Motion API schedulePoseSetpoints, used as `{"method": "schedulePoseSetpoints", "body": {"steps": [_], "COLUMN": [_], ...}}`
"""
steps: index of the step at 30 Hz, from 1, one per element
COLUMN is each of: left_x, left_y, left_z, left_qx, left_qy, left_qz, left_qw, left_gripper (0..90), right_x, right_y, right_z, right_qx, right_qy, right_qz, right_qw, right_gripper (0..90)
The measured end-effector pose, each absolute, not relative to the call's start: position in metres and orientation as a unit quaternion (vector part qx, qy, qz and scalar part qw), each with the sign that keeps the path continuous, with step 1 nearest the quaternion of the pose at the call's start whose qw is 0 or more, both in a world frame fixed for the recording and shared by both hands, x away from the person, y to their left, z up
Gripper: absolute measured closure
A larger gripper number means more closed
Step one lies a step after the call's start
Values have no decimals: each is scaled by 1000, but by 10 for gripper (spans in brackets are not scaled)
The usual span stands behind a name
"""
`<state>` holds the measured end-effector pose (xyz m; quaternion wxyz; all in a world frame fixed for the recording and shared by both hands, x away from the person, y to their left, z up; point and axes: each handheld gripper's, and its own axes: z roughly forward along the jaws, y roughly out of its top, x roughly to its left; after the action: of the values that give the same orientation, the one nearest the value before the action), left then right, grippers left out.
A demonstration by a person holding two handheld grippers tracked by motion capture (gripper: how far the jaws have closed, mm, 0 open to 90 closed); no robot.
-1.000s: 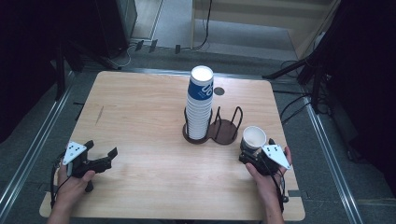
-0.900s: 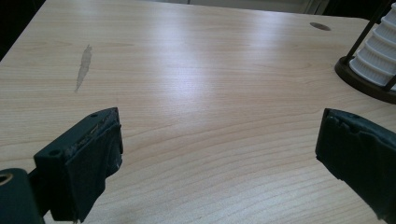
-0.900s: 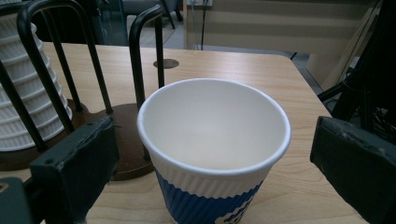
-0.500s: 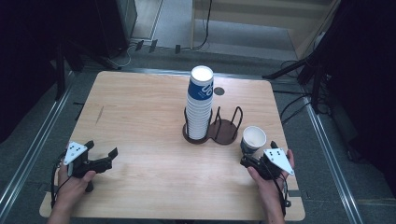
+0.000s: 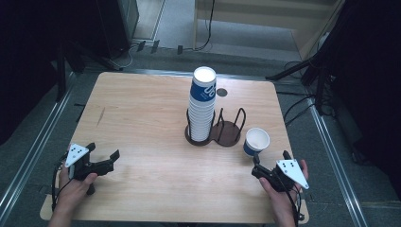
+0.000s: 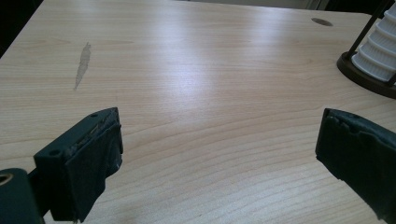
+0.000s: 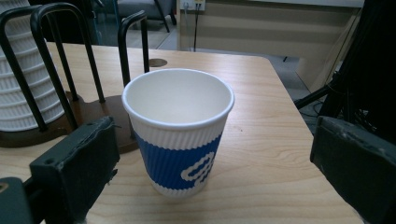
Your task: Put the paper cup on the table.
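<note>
A single blue-and-white paper cup (image 5: pixel 256 141) stands upright and empty on the wooden table (image 5: pixel 142 118), right of a dark wire cup holder (image 5: pixel 230 130). The holder's left ring carries a tall stack of the same cups (image 5: pixel 202 106). My right gripper (image 5: pixel 270 157) sits just in front of the lone cup, open, its jaws apart from it. In the right gripper view the cup (image 7: pixel 179 130) stands between and beyond the wide jaws of my right gripper (image 7: pixel 217 140). My left gripper (image 5: pixel 102 152) rests open at the front left, and in its own view my left gripper (image 6: pixel 222 149) has bare table between its jaws.
The holder's right ring (image 7: pixel 93 60) is empty, beside the stack (image 7: pixel 28 70). A small dark hole (image 5: pixel 221 92) marks the table's far side and a grey smudge (image 6: pixel 83 63) its left. Metal rails and cables lie on the floor around the table.
My right gripper has drawn back toward the table's front edge, away from the single cup, which stays standing where it was. The left gripper has barely moved.
</note>
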<state>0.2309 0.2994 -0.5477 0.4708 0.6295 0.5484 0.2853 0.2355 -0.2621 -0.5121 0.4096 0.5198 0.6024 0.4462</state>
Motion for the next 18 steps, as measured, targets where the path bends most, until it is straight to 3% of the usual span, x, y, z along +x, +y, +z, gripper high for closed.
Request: {"method": "schedulePoseSetpoints", "body": {"steps": [18], "left_x": [231], "left_y": [299], "left_z": [-548], "left_qx": [631], "left_qy": [550], "left_qz": [286], "left_qw": [467], "left_gripper": [14], "right_x": [222], "right_y": [-294], "right_z": [-528], "right_qx": [539], "right_qy": [607], "right_qz": [434], "right_qw": [392], "right_gripper": [2]}}
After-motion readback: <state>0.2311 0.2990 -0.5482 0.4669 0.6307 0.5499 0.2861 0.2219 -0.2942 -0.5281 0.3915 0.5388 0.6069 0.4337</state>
